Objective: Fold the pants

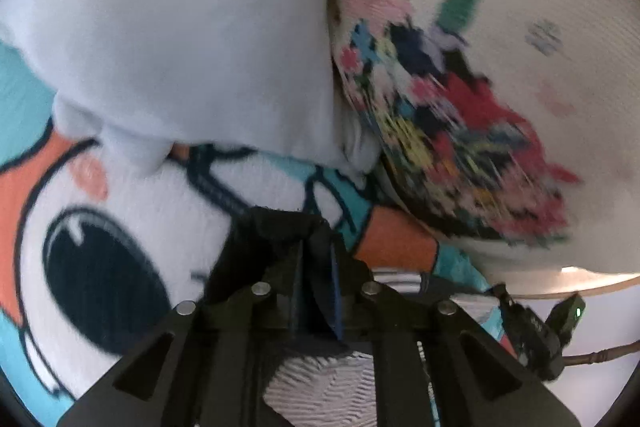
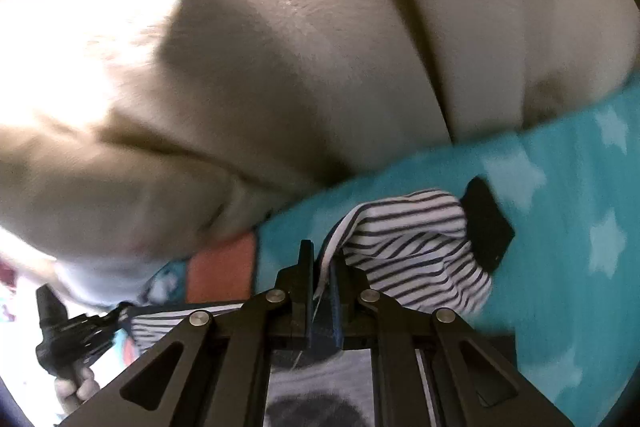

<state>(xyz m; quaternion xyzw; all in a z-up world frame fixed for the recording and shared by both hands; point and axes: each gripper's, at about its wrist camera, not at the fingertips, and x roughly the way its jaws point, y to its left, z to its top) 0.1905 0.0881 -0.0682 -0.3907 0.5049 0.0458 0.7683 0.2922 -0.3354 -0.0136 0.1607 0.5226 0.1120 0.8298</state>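
The pants are navy-and-white striped with a black patch (image 2: 486, 223); their bunched cloth (image 2: 416, 251) lies on a teal star blanket (image 2: 568, 211). My right gripper (image 2: 323, 267) is shut on a striped edge of the pants. My left gripper (image 1: 316, 247) is shut on a fold of black cloth (image 1: 276, 231), seemingly a dark part of the pants, over a cartoon-print blanket (image 1: 132, 211). A bit of striped cloth (image 1: 400, 277) shows beside its right finger. The rest of the pants is hidden below both grippers.
A pale blue pillow (image 1: 180, 27) and a white cushion with a flower print (image 1: 440, 87) lie close ahead of the left gripper. A beige fuzzy cushion (image 2: 300, 67) fills the right view. The other gripper and a hand (image 2: 68, 347) show at lower left.
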